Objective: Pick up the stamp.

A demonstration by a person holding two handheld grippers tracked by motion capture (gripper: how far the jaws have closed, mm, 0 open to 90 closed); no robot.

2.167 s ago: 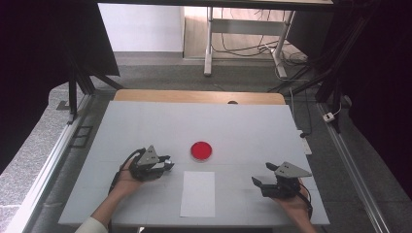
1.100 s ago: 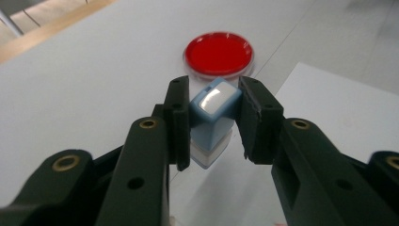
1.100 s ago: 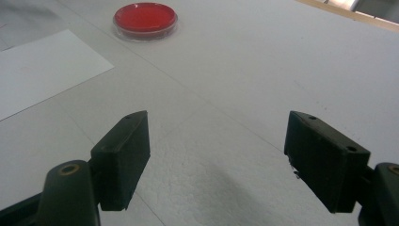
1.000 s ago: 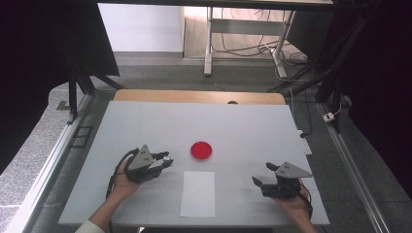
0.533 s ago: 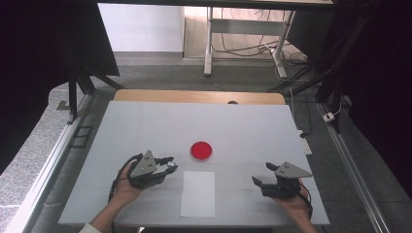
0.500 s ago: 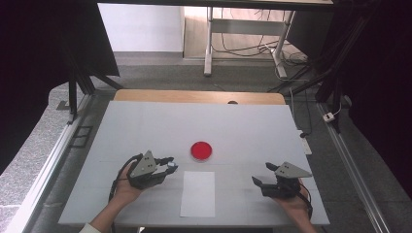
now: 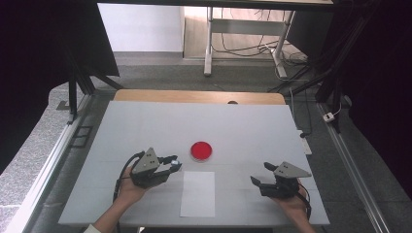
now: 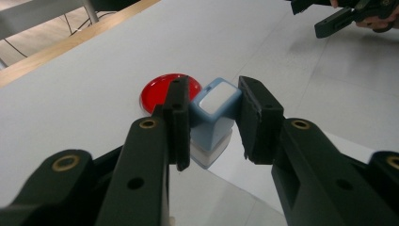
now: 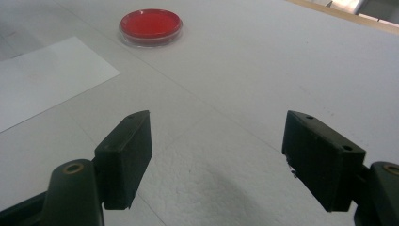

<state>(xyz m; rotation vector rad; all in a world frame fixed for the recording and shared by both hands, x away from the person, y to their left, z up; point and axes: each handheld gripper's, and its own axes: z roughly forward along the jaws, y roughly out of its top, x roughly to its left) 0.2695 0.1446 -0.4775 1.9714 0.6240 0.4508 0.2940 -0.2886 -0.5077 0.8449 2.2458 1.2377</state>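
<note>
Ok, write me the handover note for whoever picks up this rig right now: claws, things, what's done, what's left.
Left claw: shut on the blue stamp, held above the table between the red ink pad and the white sheet.
Right claw: open, nothing between its jaws, low over the table to the right of the sheet.
Done: stamp picked up.
Left: the sheet looks blank, so pressing the stamp on it is likely still to do; whether it is inked cannot be told.

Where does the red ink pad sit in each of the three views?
High view: red ink pad at table centre, just beyond the white paper sheet.
Left gripper view: partly hidden behind the left hand-held gripper, which holds the blue stamp.
Right gripper view: upper left.
Shared landmark: the paper sheet, which lies beside the pad.
</note>
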